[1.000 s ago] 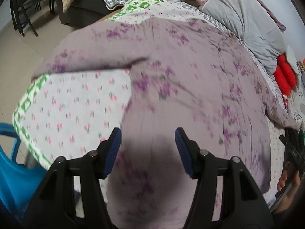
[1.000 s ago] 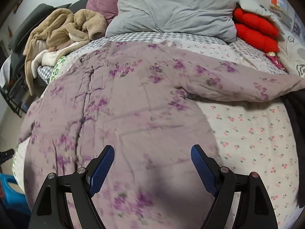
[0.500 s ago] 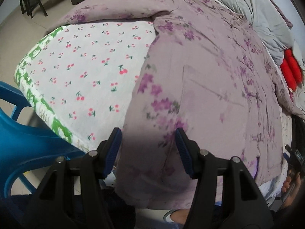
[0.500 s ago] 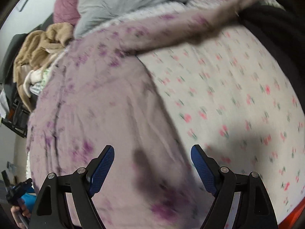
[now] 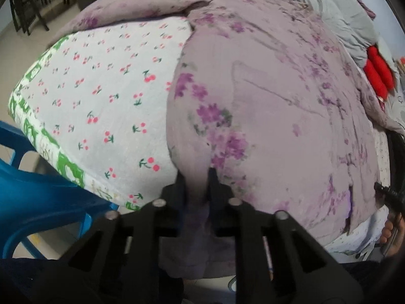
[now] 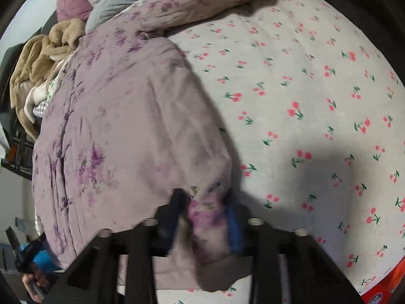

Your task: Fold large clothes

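A large mauve garment with purple flowers [image 5: 265, 88] lies spread on a bed with a cherry-print sheet [image 5: 106, 81]. My left gripper [image 5: 197, 177] is shut on the garment's lower hem at its left corner, at the bed's near edge. My right gripper [image 6: 205, 202] is shut on the hem's right corner; a bunch of the garment [image 6: 131, 116] sits between its blue pads. One sleeve [image 6: 202, 2] stretches toward the pillows in the right wrist view. The other sleeve [image 5: 121, 15] runs left in the left wrist view.
A blue plastic chair [image 5: 33, 202] stands by the bed's left corner. Grey pillows [image 5: 336, 7] and a red item [image 5: 377, 76] lie at the bed's head. Tan clothes [image 6: 43, 58] are piled at the far left. Black chairs [image 5: 27, 5] stand on the floor.
Both grippers dropped from above the garment to its lower hem at the bed's near edge. Both went from open to shut on the hem corners.
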`<state>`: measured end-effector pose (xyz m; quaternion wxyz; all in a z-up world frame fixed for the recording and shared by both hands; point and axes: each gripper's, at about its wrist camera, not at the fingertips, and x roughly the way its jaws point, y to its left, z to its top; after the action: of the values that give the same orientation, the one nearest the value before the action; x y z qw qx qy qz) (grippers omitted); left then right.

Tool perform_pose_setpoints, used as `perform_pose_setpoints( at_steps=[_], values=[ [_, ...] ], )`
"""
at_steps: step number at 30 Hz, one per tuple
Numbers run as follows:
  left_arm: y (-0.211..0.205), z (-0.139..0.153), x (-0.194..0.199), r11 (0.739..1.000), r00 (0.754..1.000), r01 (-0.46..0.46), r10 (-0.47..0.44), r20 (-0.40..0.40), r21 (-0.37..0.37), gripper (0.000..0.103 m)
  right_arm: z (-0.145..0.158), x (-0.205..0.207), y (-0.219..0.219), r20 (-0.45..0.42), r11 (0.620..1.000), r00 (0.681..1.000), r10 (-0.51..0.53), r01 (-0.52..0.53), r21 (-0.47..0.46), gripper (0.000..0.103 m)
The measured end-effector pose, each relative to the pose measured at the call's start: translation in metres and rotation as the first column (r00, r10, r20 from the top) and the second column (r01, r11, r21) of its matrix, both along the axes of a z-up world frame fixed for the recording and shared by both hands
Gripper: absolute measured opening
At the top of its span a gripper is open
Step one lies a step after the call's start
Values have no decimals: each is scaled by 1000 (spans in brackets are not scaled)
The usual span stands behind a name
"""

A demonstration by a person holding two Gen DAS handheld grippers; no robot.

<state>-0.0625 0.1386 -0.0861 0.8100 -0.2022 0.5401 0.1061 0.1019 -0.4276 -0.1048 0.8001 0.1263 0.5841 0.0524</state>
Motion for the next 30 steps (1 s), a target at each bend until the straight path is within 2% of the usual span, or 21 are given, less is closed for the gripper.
perform_pose_setpoints(
  at_steps=[5,7,10,14,15,16,17,18,21,26,30],
  values=[
    [2,9,-8,1000,998,-1,2,64,-22,16,38,-17,0,166,997,986,-3,-9,76,17],
    [4,2,-7,999,999,-6,8,39,-41,26,45,-21,1,192,996,981,-9,-7,84,17],
    [4,-12,1,999,1000,-24,24,-9,-45,34,37,-16,12,152,998,988,28,-36,46,29],
    [8,-15,2,995,998,-60,59,-12,-79,33,16,-14,13,102,1000,995,13,-12,-17,46],
    [7,-14,1,995,998,-57,56,-6,-78,20,7,-11,14,69,1000,998,2,-1,-20,47],
    [6,-12,0,996,999,-50,50,6,-73,16,0,-9,13,43,1000,999,-8,9,-19,47],
    [6,-10,-3,996,998,-51,52,17,-73,14,0,-12,11,43,1000,999,-11,12,-26,39],
    [6,-6,-5,996,998,-55,58,32,-76,13,3,-12,12,59,999,998,0,2,-37,20],
    [14,10,-15,990,994,-71,80,75,-122,11,26,-19,13,135,1000,991,12,-9,-20,16],
    [29,42,-27,956,986,-127,152,76,-266,11,84,-35,-2,282,993,956,-79,50,108,13],
    [21,87,-35,965,978,-124,159,138,-233,11,112,-40,-8,336,980,933,-126,65,187,13]
  ],
)
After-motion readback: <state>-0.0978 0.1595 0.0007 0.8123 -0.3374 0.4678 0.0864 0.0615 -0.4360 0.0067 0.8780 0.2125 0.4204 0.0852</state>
